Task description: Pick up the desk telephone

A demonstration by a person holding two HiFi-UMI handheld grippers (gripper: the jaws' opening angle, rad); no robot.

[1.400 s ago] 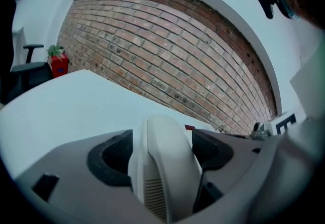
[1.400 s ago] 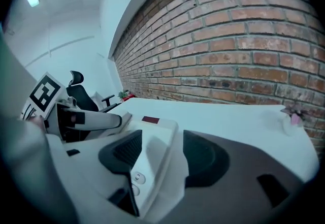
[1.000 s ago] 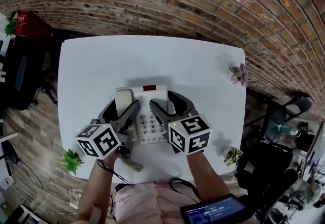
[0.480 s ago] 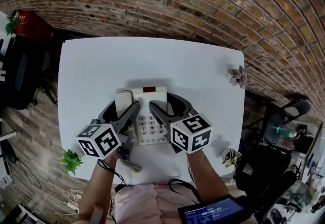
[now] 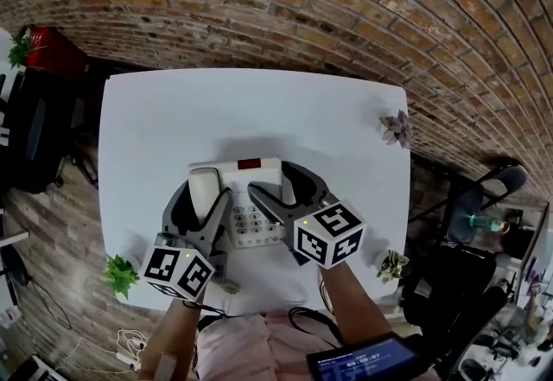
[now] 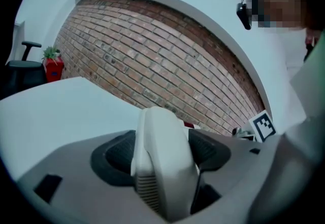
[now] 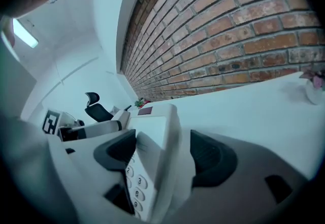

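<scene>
Left fingers (image 6: 114,159) were closing on handset (image 6: 162,167), right fingers (image 7: 210,159) opening around base (image 7: 152,126); base risked slipping below handset, yanking cord (image 5: 226,283).

White handset (image 6: 163,159) between the closing jaws, brick wall (image 6: 152,65) beyond.

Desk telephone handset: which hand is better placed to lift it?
Left. The left tongs are closing with the handset between them; the right tongs, opening, straddle the telephone base edge.
</scene>
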